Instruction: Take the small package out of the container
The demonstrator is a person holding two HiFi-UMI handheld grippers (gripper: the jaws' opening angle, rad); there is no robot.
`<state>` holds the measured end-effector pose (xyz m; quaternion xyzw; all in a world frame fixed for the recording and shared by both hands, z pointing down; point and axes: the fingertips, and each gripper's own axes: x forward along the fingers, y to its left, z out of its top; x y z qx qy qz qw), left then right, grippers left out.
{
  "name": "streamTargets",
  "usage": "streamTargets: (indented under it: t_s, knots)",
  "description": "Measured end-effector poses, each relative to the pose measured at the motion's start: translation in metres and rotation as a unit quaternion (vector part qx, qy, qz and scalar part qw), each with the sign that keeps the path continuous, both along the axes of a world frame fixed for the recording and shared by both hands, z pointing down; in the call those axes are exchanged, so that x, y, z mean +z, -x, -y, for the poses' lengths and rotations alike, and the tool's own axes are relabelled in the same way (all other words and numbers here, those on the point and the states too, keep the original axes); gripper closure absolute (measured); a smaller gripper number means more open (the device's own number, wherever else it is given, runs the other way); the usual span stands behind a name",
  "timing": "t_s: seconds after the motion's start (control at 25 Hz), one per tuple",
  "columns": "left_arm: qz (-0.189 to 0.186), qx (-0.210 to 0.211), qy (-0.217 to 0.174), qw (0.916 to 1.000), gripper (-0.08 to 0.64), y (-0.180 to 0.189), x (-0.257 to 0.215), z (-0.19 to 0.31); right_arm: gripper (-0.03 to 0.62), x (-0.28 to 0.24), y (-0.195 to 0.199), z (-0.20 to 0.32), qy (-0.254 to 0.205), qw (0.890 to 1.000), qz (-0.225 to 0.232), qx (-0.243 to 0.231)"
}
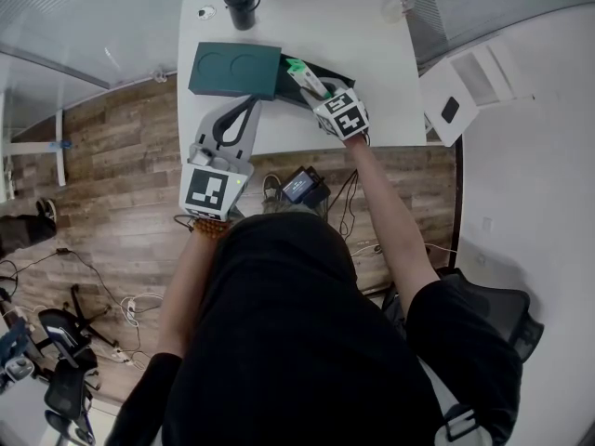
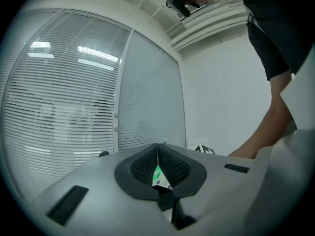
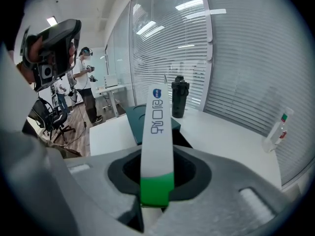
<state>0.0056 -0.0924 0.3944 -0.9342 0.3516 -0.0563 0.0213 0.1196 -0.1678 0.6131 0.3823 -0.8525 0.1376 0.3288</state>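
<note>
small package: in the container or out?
Out. The right hand-held gripper holds the small package by its green end, whole length showing above the container.

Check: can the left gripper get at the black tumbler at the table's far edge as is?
Probably not straight on: the dark green container lies between the left gripper and the black tumbler, so it would likely have to go over or round it.

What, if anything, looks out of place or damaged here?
Nothing stands out. The small package sits straight and uncrumpled in the right tool, over the open dark green container. The black tumbler stands upright at the far edge of the table, and nothing is spilled.
</note>
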Motion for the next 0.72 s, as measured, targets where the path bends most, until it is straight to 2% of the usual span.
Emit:
streamTargets:
  t_s: [0.16,0.28,0.48,0.72]
  knots:
    - [-0.003,-0.004,0.007,1.0000,0.558,0.002,0.000,0.000,0.506,-0.006,0.004,-0.003,-0.005,1.000,0.008,0.002]
    - [-0.016,-0.021,0.039,0.9989,0.558,0.001,-0.002,0.001,0.506,-0.013,0.006,-0.004,-0.012,1.000,0.016,0.004]
    - [-0.001,-0.001,0.007,1.0000,0.558,-0.004,0.000,0.002,0.506,-0.019,0.005,-0.007,-0.016,0.999,0.028,0.010]
    - [-0.006,-0.004,0.016,0.9999,0.558,-0.007,0.001,0.002,0.506,-0.028,0.006,-0.010,-0.020,0.999,0.040,0.018]
